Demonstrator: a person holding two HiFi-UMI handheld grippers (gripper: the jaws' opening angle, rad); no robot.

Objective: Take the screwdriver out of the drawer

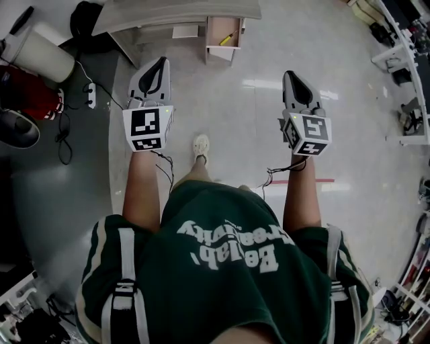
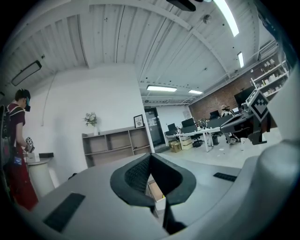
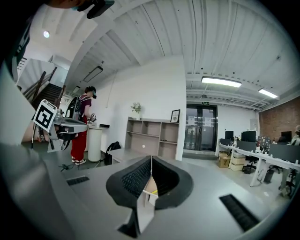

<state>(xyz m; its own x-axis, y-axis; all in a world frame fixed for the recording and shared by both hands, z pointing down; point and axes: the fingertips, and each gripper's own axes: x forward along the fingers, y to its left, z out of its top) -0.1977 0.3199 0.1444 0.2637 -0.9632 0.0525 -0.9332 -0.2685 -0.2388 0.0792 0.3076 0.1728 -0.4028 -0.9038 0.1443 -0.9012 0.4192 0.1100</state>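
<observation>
In the head view an open drawer (image 1: 222,47) hangs out under a desk at the top centre, and a yellow-handled screwdriver (image 1: 227,39) lies in it. My left gripper (image 1: 153,65) and right gripper (image 1: 293,77) are held out level over the floor, well short of the drawer, one to each side of it. Both have their jaws shut and nothing between them. The left gripper view shows its tips (image 2: 151,157) meeting, with the drawer (image 2: 156,190) seen through the slit below. Below the touching tips (image 3: 151,160) in the right gripper view, a bit of the yellow screwdriver (image 3: 154,192) shows.
The desk (image 1: 175,13) stands over the drawer. A white cylinder (image 1: 44,55), a power strip (image 1: 91,94) and loose cables lie at the left. Racks (image 1: 403,67) line the right side. A person in red (image 2: 16,154) stands beside open shelves (image 2: 115,145).
</observation>
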